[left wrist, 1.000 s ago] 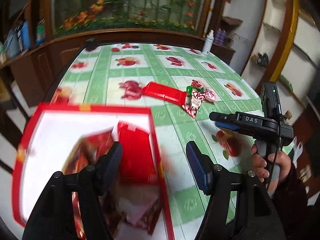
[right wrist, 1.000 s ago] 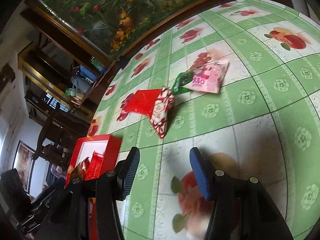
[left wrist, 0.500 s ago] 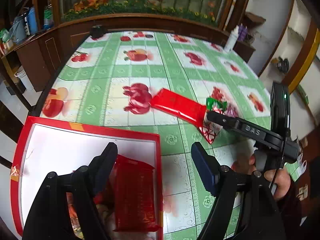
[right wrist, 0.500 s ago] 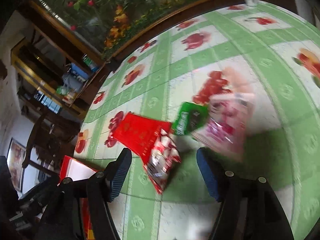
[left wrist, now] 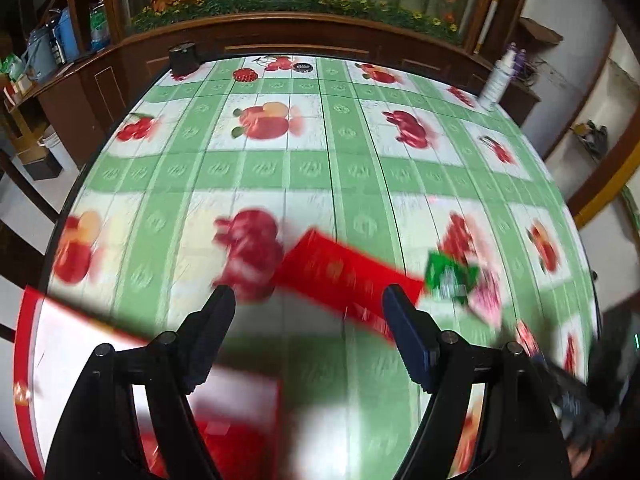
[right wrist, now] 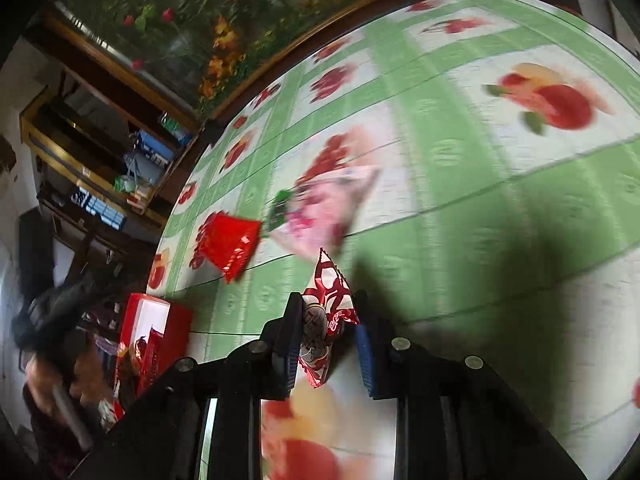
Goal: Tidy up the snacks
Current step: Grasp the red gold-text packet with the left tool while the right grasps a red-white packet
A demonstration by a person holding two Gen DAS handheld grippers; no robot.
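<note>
Left wrist view first: the left gripper (left wrist: 308,322) has its jaws apart, nothing between them. Just ahead of its tips lies a flat red packet (left wrist: 344,274) on the green fruit-print tablecloth (left wrist: 304,168), with a green packet (left wrist: 450,276) and a pink one (left wrist: 486,300) off to the right. A red box (left wrist: 30,312) with a white inside sits under the left finger. All pretty blurry.

Right wrist view: the right gripper (right wrist: 326,330) just closed and is clamped on a red-and-white patterned snack wrapper (right wrist: 330,304), crinkly foil with zigzag edges, sticking up past the tips. The other packets lie ahead to the left.
</note>
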